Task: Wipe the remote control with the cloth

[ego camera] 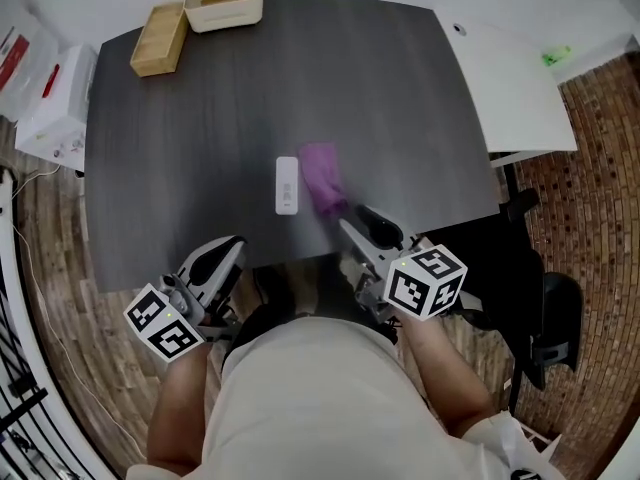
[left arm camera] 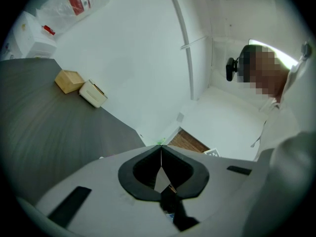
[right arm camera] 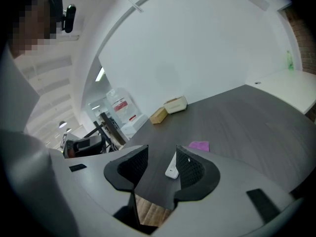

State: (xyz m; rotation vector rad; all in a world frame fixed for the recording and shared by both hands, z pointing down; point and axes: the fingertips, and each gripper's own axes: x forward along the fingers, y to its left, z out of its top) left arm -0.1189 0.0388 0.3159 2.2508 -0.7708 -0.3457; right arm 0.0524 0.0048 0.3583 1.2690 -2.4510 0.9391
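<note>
While you are holding both grippers at its near edge, one dark wood-grain table [ego camera: 200,118] is filling the view. One white side table [ego camera: 515,88] is standing just beside it on the right, over brick-patterned floor [ego camera: 600,218]. White packaging [ego camera: 55,98] is showing red labels, seemingly too small to read. Your right gripper [ego camera: 362,223] is standing half open and empty; your left gripper [ego camera: 232,248] is closed on nothing. Two boxes are sitting at the far edge, one wooden box [ego camera: 160,38] and one cream box [ego camera: 225,6]. Mid-table, one purple cloth [ego camera: 323,176] is lying just right of one white remote control [ego camera: 287,184].
</note>
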